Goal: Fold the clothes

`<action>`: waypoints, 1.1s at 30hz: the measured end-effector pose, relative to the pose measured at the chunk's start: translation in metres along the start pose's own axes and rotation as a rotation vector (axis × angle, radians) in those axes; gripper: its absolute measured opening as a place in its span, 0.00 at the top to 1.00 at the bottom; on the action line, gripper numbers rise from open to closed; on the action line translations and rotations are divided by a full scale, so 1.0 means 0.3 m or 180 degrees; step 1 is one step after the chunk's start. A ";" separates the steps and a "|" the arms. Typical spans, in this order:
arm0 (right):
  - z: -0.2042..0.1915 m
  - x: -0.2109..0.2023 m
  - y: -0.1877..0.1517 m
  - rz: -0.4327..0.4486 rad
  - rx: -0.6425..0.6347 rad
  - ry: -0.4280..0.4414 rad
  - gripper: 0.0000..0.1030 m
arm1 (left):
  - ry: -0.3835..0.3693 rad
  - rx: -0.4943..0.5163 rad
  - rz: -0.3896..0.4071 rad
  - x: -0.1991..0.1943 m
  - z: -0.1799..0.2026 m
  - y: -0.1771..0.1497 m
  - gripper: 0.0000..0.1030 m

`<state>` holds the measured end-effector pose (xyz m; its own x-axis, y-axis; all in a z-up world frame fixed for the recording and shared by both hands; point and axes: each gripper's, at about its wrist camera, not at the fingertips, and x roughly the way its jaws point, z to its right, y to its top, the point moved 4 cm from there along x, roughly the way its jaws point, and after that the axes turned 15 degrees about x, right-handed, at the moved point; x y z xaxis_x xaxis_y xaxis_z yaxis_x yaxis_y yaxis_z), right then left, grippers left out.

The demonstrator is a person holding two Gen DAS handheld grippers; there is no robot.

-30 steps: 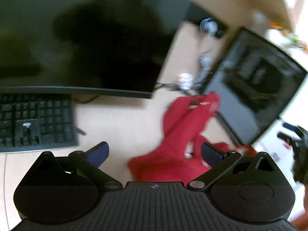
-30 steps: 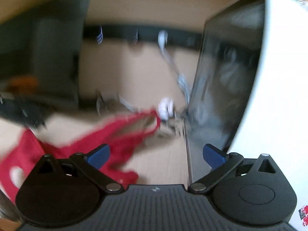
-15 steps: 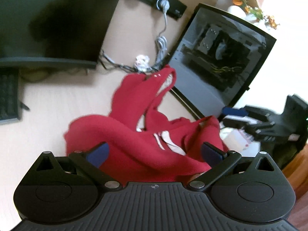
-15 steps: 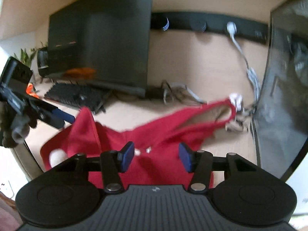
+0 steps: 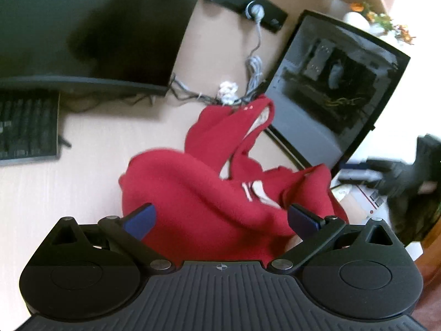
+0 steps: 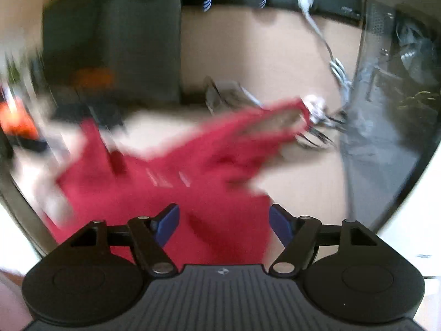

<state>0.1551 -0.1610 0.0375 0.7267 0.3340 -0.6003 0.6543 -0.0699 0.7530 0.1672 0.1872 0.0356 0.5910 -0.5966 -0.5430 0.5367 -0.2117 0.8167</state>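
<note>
white lettering on the red hoodie (image 5: 209,193) is unreadable.

1. The red hoodie (image 5: 198,190) is soft, matt fleece-like cloth with white printed stripes;
2. the desk (image 5: 55,187) is pale wood-grain laminate, smooth;
3. the left gripper (image 5: 220,218) has matt black plastic arms, ribbed housing, blue pads (image 5: 140,218) and small shiny metal pivots;
4. the computer case (image 5: 330,88) has a glossy, glass-like dark side panel;
5. the monitor (image 5: 82,22) is dark and slightly reflective.
</note>
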 end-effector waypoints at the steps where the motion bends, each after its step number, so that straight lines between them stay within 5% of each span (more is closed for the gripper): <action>1: -0.023 -0.007 0.036 0.0039 0.0086 0.0180 0.31 | -0.0012 -0.0013 -0.0004 0.001 0.005 -0.005 0.00; 3: -0.080 -0.006 0.100 0.0048 0.0248 0.0541 0.32 | 0.0019 0.0020 0.0007 -0.005 0.028 -0.007 0.00; 7: -0.254 0.121 0.172 -0.0428 0.0401 0.1289 0.32 | 0.0153 0.0147 0.0020 -0.043 0.063 -0.013 0.00; 11: -0.431 0.300 0.208 -0.0854 0.0095 0.1529 0.32 | 0.0318 0.0186 -0.0007 -0.103 0.073 -0.057 0.00; 16: -0.527 0.529 0.246 -0.1363 -0.0068 0.1568 0.32 | 0.0434 -0.0261 0.0065 -0.187 0.043 -0.170 0.00; 20: -0.503 0.781 0.159 -0.2605 0.0922 0.1665 0.26 | 0.0503 -0.0609 0.0090 -0.229 0.014 -0.240 0.00; 22: -0.515 0.791 0.171 -0.2646 0.1315 0.1865 0.27 | 0.0497 -0.0653 0.0105 -0.240 0.005 -0.246 0.00; 25: -0.497 0.649 0.402 -0.1806 0.1778 0.2587 0.27 | 0.0451 -0.0589 0.0132 -0.220 -0.007 -0.213 0.00; 29: -0.404 0.333 0.644 -0.0223 0.0953 0.2055 0.27 | 0.0318 -0.0468 0.0215 -0.156 -0.012 -0.121 0.00; 31: -0.377 0.208 0.625 0.0228 0.0279 0.1536 0.27 | 0.0202 -0.0343 0.0246 -0.119 0.000 -0.078 0.00; 33: -0.309 0.126 0.534 0.0260 0.0044 0.1242 0.27 | 0.0122 -0.0243 0.0240 -0.077 0.007 -0.040 0.00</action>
<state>0.2679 -0.0725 0.1602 0.6441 0.6585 -0.3892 0.6022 -0.1228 0.7888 0.1458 0.2020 0.0386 0.6532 -0.5782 -0.4889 0.5334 -0.1070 0.8391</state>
